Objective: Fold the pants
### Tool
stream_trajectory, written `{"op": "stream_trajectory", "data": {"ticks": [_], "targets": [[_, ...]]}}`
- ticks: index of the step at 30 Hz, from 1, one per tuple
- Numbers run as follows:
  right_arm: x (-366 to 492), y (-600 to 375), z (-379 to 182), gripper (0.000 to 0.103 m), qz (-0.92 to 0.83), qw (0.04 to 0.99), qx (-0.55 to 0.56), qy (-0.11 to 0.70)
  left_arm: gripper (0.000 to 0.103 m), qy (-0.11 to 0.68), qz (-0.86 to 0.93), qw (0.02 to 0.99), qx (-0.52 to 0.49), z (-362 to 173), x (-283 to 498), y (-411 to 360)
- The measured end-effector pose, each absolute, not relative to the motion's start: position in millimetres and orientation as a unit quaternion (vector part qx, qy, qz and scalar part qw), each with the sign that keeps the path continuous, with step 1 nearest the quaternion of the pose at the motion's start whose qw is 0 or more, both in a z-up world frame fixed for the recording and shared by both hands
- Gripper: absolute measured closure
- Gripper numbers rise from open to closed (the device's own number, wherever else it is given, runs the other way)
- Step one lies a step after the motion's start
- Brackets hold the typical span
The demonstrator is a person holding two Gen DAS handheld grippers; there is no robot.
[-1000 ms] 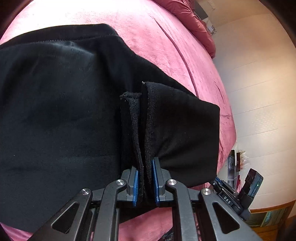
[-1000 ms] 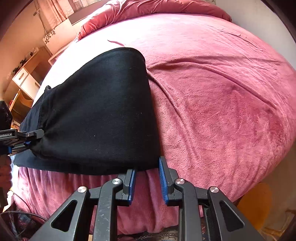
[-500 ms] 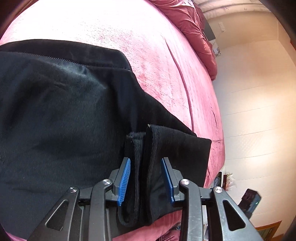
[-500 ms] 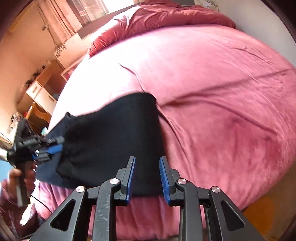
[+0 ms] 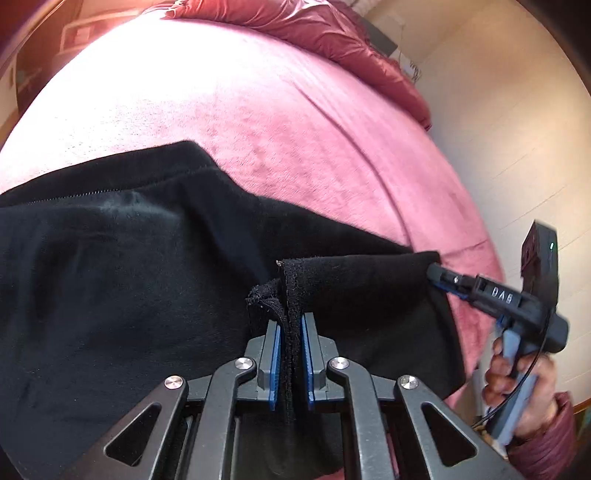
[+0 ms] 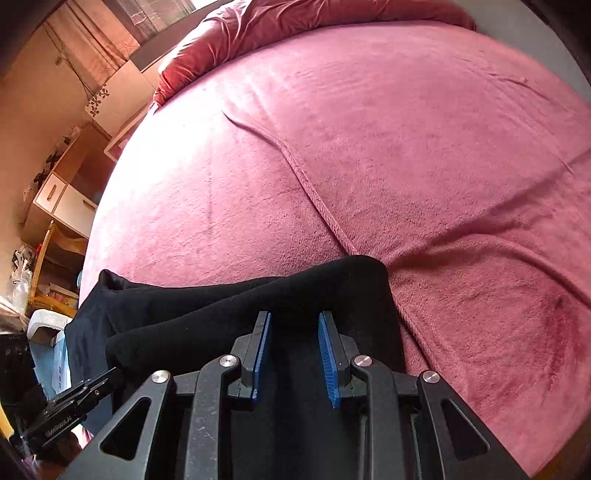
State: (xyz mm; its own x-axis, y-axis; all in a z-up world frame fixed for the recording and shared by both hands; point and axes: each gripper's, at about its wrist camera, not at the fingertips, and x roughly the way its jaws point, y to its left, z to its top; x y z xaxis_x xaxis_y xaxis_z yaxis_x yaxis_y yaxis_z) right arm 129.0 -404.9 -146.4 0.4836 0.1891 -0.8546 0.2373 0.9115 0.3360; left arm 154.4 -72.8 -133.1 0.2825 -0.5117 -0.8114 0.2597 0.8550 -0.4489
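Black pants (image 5: pixel 129 280), spread on the pink bedspread (image 5: pixel 258 122), are re-clamped at the hem as the left gripper (image 5: pixel 291 354) closes; the right gripper (image 6: pixel 294 350), now over the fold, is held part-open, so lifting seems imminent.

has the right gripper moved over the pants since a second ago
Yes. In the right wrist view the right gripper has shifted left: its fingers were at the bed's edge beside the black pants, and now sit over the pants.

Bed (image 6: pixel 406 147) covered by pink plush blanket (image 5: pixel 258 122), creased in places. Folded black pants (image 5: pixel 110 277) lie at near edge. Red quilt (image 6: pixel 295 22) bunched at far end.
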Motion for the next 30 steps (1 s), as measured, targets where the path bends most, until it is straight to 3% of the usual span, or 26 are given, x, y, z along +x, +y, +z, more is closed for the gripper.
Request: {"op": "stream_trajectory", "data": {"ticks": [5,9,13,30], "targets": [[123.3,-399.4,-149.9,0.076,-0.016,0.844,0.203,0.497,0.088,0.557,-0.226,0.789,-0.123,-143.0,157.2,-75.0],[115.0,-395.3,-140.4,0.075,-0.017,0.85,0.186,0.492,0.076,0.549,-0.211,0.799,-0.126,-130.5,147.1,-56.7],[102.8,-380.7,-126.3,0.055,-0.028,0.865,0.162,0.474,0.075,0.532,-0.191,0.816,-0.121,-118.2,133.6,-33.8],[54.8,-261.1,-129.5,0.055,0.103,0.857,0.103,0.494,0.072,0.475,-0.111,0.867,-0.102,-88.8,72.5,14.1]]}}
